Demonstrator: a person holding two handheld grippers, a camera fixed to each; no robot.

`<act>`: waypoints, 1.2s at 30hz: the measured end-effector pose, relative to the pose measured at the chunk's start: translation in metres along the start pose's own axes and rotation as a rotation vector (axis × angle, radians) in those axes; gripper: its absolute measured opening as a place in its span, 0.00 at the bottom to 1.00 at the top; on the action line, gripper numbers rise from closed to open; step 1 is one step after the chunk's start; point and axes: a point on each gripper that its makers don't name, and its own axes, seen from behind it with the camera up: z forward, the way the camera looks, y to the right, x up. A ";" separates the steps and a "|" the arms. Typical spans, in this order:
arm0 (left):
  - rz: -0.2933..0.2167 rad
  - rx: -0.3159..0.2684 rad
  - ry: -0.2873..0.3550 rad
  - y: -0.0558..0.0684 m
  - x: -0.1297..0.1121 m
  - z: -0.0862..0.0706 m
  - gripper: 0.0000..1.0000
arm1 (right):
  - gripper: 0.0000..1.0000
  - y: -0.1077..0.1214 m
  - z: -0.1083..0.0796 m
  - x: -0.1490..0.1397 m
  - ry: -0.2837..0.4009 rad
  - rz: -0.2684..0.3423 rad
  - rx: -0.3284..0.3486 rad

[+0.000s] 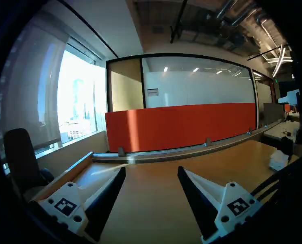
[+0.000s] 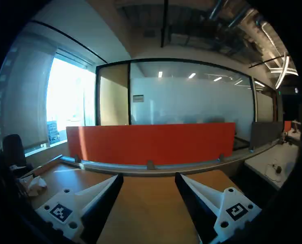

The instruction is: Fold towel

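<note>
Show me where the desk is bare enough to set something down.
Bare wooden desk lies ahead of the open left gripper, up to the orange divider; likewise ahead of the right gripper. Crowded: a crumpled white cloth at the right gripper view's left edge.

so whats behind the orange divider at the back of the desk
Behind the orange divider rises a frosted glass wall in a dark frame, a tan panel at its left. The divider covers the wall's lower part and whatever stands there.

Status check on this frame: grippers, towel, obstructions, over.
Left gripper open, right gripper open, both empty above the brown wooden desk. White crumpled bundle off to the side, possibly the towel, untouched. Nothing between fingers.
</note>
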 end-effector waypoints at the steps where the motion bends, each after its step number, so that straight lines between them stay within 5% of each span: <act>1: -0.001 0.002 0.005 -0.001 -0.002 -0.001 0.94 | 0.98 -0.002 0.000 -0.001 -0.001 0.001 0.002; 9: -0.026 0.016 0.032 -0.007 -0.028 -0.003 0.95 | 0.98 -0.014 0.005 -0.008 0.009 -0.006 0.007; 36: -0.053 0.048 0.063 0.001 -0.113 0.008 0.95 | 0.98 -0.028 0.022 -0.055 0.029 -0.044 0.014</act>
